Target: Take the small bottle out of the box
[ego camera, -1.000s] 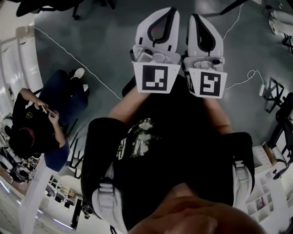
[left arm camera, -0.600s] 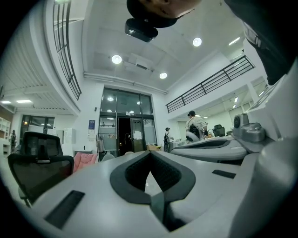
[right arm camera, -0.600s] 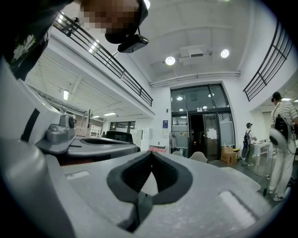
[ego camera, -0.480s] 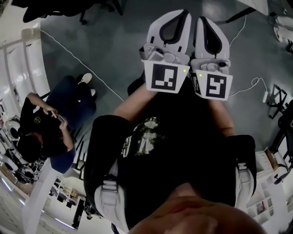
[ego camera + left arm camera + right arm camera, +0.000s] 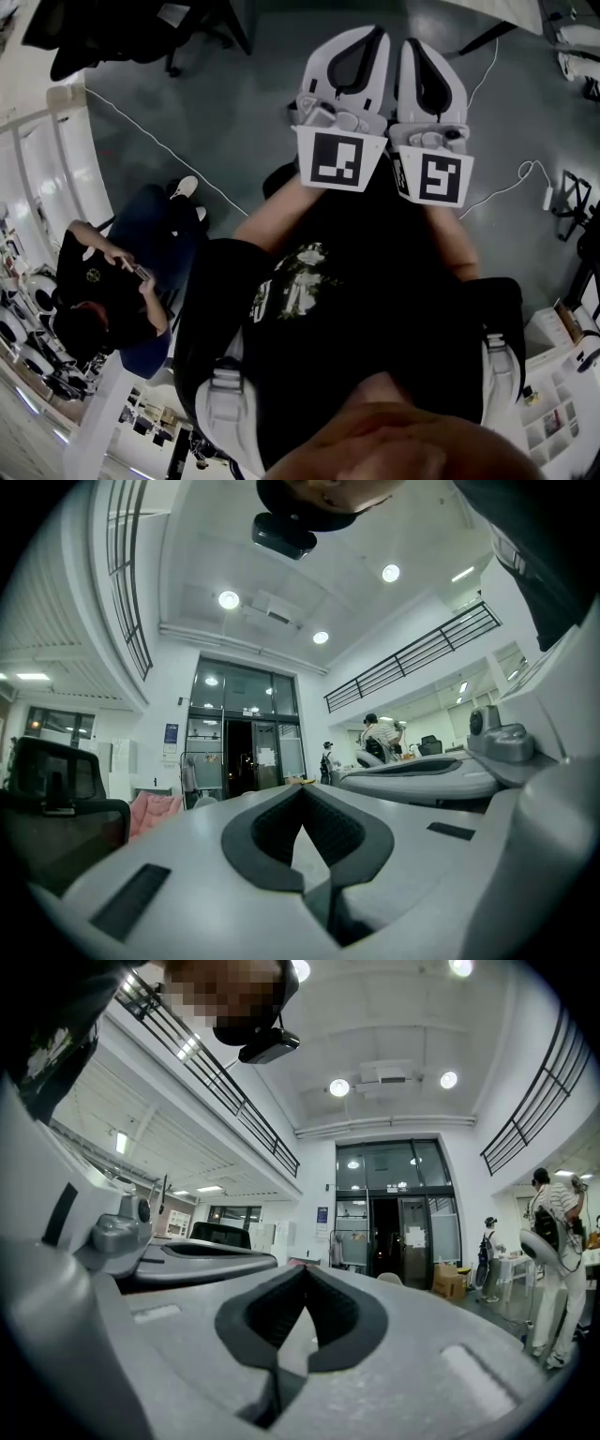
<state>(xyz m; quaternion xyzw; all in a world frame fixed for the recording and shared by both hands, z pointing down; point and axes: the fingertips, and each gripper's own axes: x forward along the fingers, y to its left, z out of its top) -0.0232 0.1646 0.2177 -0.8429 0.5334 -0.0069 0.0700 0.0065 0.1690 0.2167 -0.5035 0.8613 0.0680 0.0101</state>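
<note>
Two white plastic tools, left gripper (image 5: 359,42) and right gripper (image 5: 424,52), side by side: jaws together, empty. Neither small bottle nor box shows, so their bearing cannot be told.

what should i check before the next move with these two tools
1. Left tool empty: ok, jaws together, nothing between them.
2. Right tool empty: ok, jaws together, nothing between them.
3. Jaws ready to take something: not ok, both are shut.
4. Small bottle in sight: not ok, no view shows it.
5. Its box in sight: cannot tell; cardboard boxes stand far off by the doors, contents not visible.
6. Seated person clear of the tools: ok, off to the left and well apart.
</note>
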